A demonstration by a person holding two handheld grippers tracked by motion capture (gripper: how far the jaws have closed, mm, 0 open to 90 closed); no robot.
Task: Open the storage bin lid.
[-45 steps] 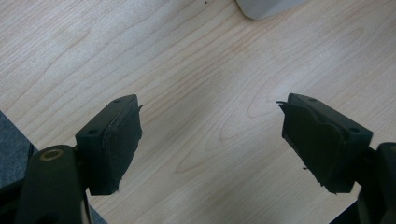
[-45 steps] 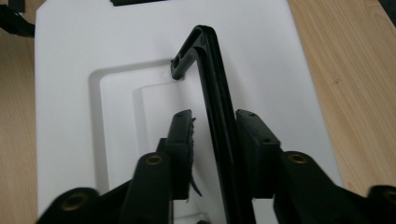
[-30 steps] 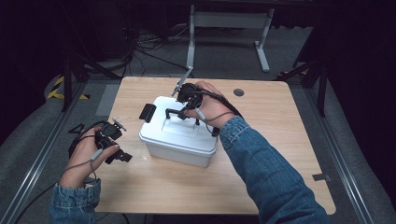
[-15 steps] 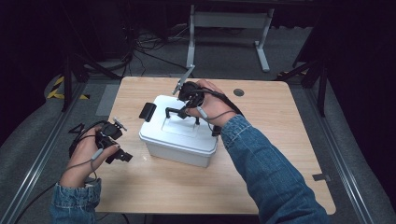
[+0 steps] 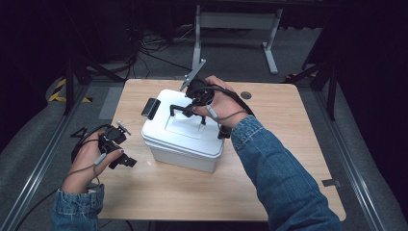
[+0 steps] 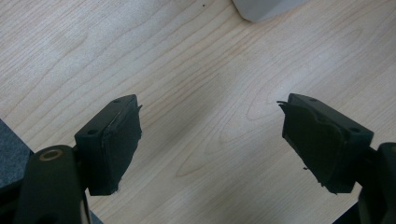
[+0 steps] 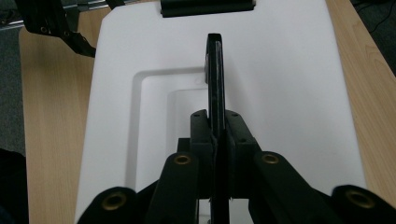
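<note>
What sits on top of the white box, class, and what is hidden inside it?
On the white box lies its lid, with a black handle raised upright and clamped by the right gripper. A black latch sits at one end. The closed lid hides the inside.

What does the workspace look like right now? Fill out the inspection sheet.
Surface: wooden table, bare around the box.
Job's things: white lidded box; its black handle stands upright; black latch on its left end.
Clutter: nothing seen.
Grippers: right claw shut on the handle; left claw open above bare wood, left of the box.
Cables: one trails from each claw; more on the floor behind.
Surroundings: grey floor, metal frame behind the table, dark room.
</note>
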